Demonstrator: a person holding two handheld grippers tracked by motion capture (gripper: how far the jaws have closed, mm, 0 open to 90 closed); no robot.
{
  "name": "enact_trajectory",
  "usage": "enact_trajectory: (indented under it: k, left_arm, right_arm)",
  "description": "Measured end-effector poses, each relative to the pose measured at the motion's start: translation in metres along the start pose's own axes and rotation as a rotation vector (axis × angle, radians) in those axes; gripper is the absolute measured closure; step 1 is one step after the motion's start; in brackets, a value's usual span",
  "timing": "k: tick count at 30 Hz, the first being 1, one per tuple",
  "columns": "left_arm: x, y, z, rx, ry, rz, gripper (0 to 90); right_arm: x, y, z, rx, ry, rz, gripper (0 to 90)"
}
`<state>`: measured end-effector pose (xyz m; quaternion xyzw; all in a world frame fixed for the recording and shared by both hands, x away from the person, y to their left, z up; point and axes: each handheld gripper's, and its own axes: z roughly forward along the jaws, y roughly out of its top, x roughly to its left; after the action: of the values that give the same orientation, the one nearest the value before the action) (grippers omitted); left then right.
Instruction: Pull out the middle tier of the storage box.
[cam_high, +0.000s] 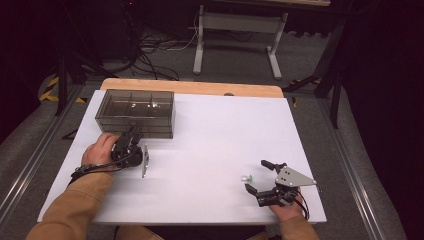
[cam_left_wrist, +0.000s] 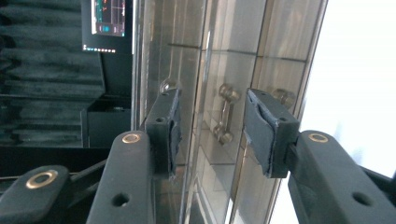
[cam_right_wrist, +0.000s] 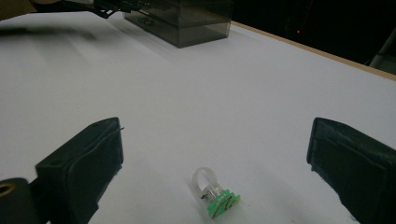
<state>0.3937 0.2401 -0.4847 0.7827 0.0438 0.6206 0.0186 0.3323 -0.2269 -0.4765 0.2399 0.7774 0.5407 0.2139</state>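
Drawer box (cam_high: 135, 112), smoked clear plastic with inner dividers, stands near the far left corner of the white surface (cam_high: 215, 135), its front face towards the person. Left claw (cam_high: 134, 136) is at that front face, near its lower edge and right of the middle, held on its side by the person's left hand (cam_high: 102, 150). In the left gripper view the left claw (cam_left_wrist: 212, 126) has its two padded jaws part-spread, one on each side of a small metal handle (cam_left_wrist: 225, 113) on the drawer front; the pads stand clear of the handle, which lies in the gap and farther off than the pads. Cannot tell whether either pad touches the plastic face. Right claw (cam_high: 260, 176) rests low near the near right corner of the surface, jaws spread wide and gripping nothing. Small clear ring on a green base (cam_high: 245, 177) lies on the surface just beside its jaws; in the right gripper view this ring (cam_right_wrist: 212, 189) sits between the two open jaws, touching neither, tipped on its side. Ring and drawer box are well apart.
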Motion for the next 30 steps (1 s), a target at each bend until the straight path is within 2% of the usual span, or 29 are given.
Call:
enact_trajectory:
  k: [14,25,30]
  left_arm:
    - [-0.007,0.006,0.002,0.007,0.005,0.040,60.9]
    - [-0.011,0.009,0.006,0.006,0.042,0.049,67.5]
    - [-0.011,0.008,0.007,0.013,0.036,0.049,70.6]
  right_arm:
    - [0.000,0.000,0.000,0.001,0.001,-0.002,4.1]
    - [0.000,0.000,0.000,0.000,0.001,-0.004,4.4]
    - [0.000,0.000,0.000,0.000,0.002,-0.003,4.3]
